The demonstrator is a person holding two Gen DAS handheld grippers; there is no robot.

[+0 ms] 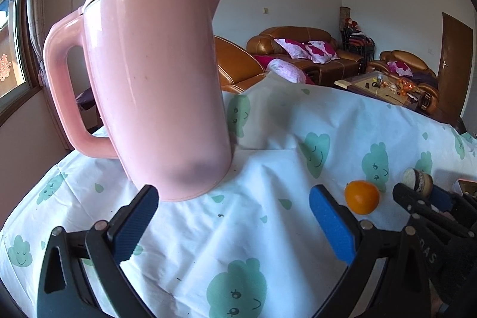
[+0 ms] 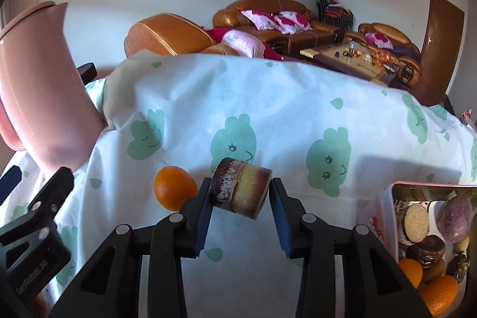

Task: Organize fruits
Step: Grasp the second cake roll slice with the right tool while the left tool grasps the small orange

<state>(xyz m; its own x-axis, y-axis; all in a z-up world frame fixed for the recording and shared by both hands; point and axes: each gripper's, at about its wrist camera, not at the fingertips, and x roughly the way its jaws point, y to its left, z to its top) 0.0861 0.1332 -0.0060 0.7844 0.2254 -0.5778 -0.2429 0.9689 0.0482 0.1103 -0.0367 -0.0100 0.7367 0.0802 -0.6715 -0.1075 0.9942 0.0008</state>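
My right gripper [image 2: 240, 192] is shut on a short brown and yellow cylinder of fruit [image 2: 241, 187], its blue pads pressing on the two cut ends just above the cloth. In the left wrist view the same piece [image 1: 417, 179] shows at the far right, in the right gripper [image 1: 423, 194]. An orange [image 2: 174, 187] lies on the cloth just left of that gripper, and in the left wrist view the orange [image 1: 361, 196] sits right of my left gripper [image 1: 234, 192]. The left gripper stands open, with only cloth between its blue pads.
A tall pink lidded jug [image 1: 155, 79] stands on the cloud-print tablecloth [image 1: 268, 228] just beyond the left gripper. At lower right a pink-rimmed box [image 2: 384, 210] holds several fruits, oranges among them. Brown sofas and a low table are in the room beyond.
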